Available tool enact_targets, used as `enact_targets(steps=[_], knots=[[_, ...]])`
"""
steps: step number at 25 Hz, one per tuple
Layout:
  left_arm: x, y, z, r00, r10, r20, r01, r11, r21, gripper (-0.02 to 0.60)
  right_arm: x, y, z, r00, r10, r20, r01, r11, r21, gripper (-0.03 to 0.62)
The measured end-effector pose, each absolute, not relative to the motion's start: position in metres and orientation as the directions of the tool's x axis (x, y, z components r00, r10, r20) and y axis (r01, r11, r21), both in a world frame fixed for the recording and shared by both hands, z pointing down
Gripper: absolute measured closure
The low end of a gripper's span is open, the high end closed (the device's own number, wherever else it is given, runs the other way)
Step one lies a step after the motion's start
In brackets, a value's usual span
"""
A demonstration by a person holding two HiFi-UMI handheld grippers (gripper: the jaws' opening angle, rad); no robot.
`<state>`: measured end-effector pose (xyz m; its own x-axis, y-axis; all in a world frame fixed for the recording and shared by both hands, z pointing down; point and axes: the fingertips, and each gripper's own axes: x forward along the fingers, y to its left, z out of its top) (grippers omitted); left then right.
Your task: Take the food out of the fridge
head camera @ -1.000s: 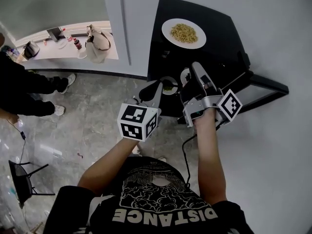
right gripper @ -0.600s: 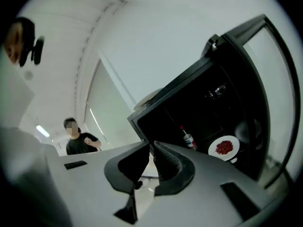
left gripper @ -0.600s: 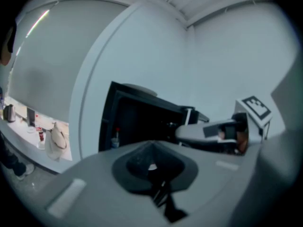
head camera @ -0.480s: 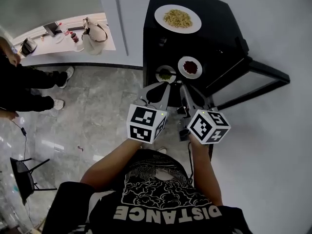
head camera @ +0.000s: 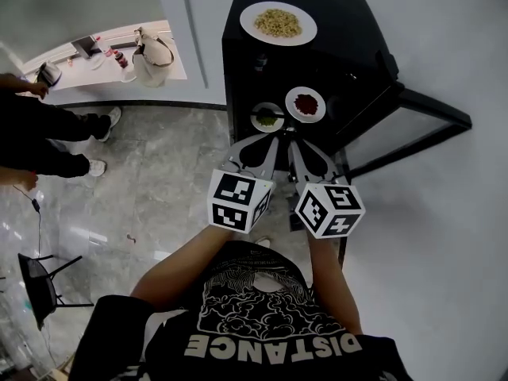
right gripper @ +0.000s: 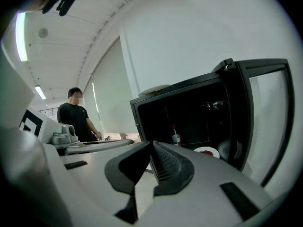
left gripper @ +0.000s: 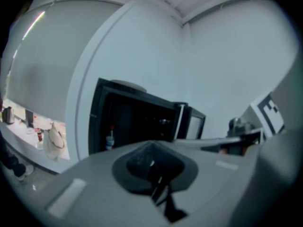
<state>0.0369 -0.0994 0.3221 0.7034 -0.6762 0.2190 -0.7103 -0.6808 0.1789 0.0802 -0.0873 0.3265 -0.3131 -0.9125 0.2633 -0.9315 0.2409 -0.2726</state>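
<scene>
A small black fridge [head camera: 349, 62] stands with its door [head camera: 413, 109] swung open to the right. Inside lie a little plate of green food [head camera: 267, 117] and a little plate of red food [head camera: 305, 104], with a bottle [head camera: 260, 60] further back. A plate of noodles [head camera: 278, 22] rests on top. My left gripper [head camera: 272, 140] is shut and holds nothing, a short way in front of the green plate. My right gripper [head camera: 293, 142] sits beside it; its jaws have just been closing with nothing between them and now meet. In the right gripper view the bottle [right gripper: 176, 137] and red plate [right gripper: 206, 152] show inside.
A person in black [head camera: 40, 133] stands at the left by a white counter [head camera: 111, 82] with a bag [head camera: 151, 58] on it. A black chair [head camera: 36, 284] is at the lower left. The open fridge door juts out on my right.
Both grippers have drawn back from the fridge mouth, uncovering the two small plates. The right gripper has rolled over so its marker cube faces up, and its jaws have closed.
</scene>
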Motion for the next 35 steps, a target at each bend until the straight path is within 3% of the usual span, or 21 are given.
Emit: enact_targets(steps=[6,15,27,30,35], knots=[[0.05,-0.092,0.329,0.702,-0.676,0.225,-0.712,-0.676,0.192,0.58,0.102,-0.078,0.343,-0.33,-0.912,0.243,-0.881,0.205,-0.427,0.579],[0.087,-0.088,0.348,0.703,-0.668,0.244,-0.71,-0.678,0.19,0.58,0.153,-0.072,0.384,-0.346,-0.92,0.185,-0.697,0.12,-0.707,0.577],[0.118,-0.127,0.375,0.752,-0.605,0.261,-0.654,-0.733,0.188,0.58,0.192,-0.121,0.456,-0.267,-0.942,0.204,-0.563,-0.02,-0.826,0.575],[0.119,-0.146,0.383,0.76,-0.591,0.27,-0.644,-0.741,0.19,0.58,0.195,-0.143,0.476,-0.253,-0.944,0.213,-0.525,-0.051,-0.85,0.528],[0.121,-0.177,0.399,0.764,-0.575,0.291,-0.637,-0.745,0.2,0.58,0.204,-0.178,0.514,-0.212,-0.947,0.239,-0.456,-0.121,-0.882,0.512]])
